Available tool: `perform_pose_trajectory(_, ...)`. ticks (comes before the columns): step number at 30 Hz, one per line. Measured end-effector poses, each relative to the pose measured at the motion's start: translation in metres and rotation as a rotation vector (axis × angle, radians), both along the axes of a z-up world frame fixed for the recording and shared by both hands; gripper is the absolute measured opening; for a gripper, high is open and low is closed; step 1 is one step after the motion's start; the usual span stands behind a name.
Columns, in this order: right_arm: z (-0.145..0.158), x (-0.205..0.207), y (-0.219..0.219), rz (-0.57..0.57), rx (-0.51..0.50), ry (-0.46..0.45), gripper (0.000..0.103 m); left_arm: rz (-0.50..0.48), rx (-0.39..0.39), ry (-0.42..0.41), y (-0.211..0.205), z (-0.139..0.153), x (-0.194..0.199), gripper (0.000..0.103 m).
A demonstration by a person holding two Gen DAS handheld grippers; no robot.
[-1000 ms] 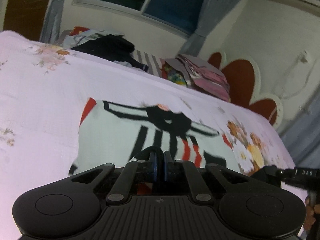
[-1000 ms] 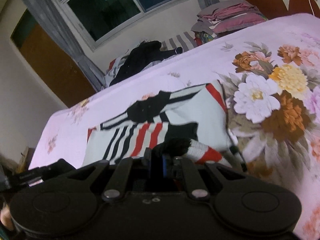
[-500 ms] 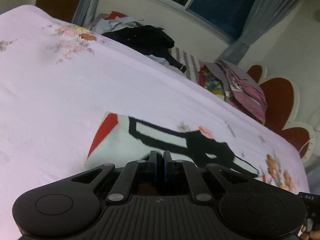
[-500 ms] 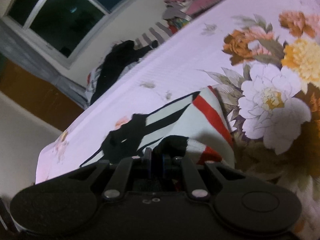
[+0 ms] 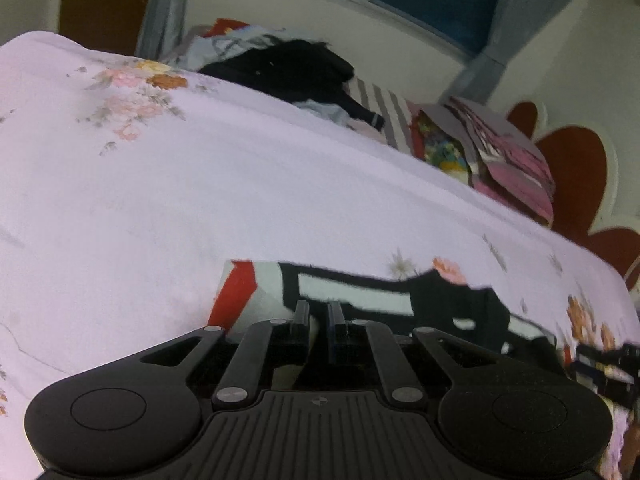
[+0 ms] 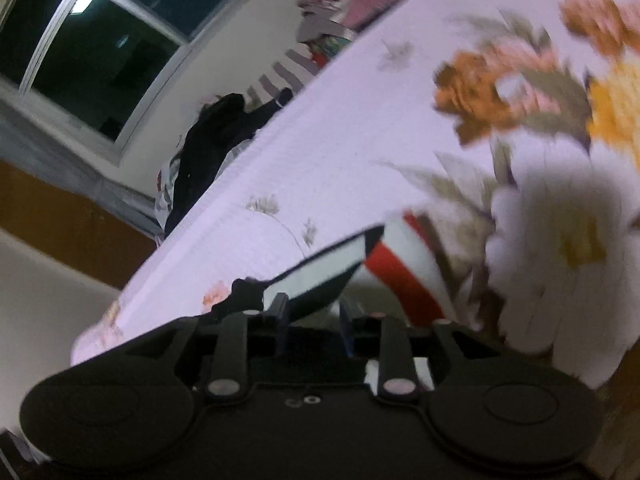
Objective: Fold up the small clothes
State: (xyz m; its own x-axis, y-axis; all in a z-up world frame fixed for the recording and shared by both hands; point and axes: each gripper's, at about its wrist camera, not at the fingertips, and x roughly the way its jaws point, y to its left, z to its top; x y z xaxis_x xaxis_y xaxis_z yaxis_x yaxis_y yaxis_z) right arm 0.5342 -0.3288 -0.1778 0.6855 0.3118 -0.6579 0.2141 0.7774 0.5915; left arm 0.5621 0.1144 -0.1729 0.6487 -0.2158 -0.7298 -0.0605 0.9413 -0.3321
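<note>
A small white garment (image 5: 360,296) with black and red stripes lies folded on the pink floral bedsheet (image 5: 160,200). My left gripper (image 5: 318,316) sits low over its near edge. Its fingers are close together, with pale cloth pinched between them. In the right wrist view the same garment (image 6: 400,256) shows a red stripe and a black-edged flap. My right gripper (image 6: 313,316) hovers just over that flap. Its jaws are opening and its pads stand apart from the cloth below. The garment's near part is hidden behind both gripper bodies.
A heap of dark clothes (image 5: 288,68) lies at the bed's far side under the window. A folded pink stack (image 5: 508,160) rests near the red scalloped headboard (image 5: 576,168). The other gripper's black body (image 5: 608,360) shows at the right edge.
Both grippers have travelled forward and lower over the garment, carrying its near edge across. The right fingers, shut on a black-cuffed fold before, have parted. The left fingers stay together.
</note>
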Motion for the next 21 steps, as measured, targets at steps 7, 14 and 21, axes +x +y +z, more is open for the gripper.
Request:
perform_pose_trajectory(7, -0.005, 0.01, 0.014, 0.12, -0.144, 0.005, 0.053, -0.098, 0.042, 0.06, -0.02, -0.023, 0.009, 0.007)
perform_pose_trajectory(14, -0.013, 0.02, 0.034, 0.23, -0.243, -0.016, 0.061, -0.157, 0.058, 0.063, -0.039, -0.028, 0.012, 0.007)
perform_pose_trajectory(21, -0.016, 0.026, 0.058, 0.331, -0.393, -0.008, 0.018, -0.182, 0.056, 0.08, -0.044, -0.03, 0.012, 0.007)
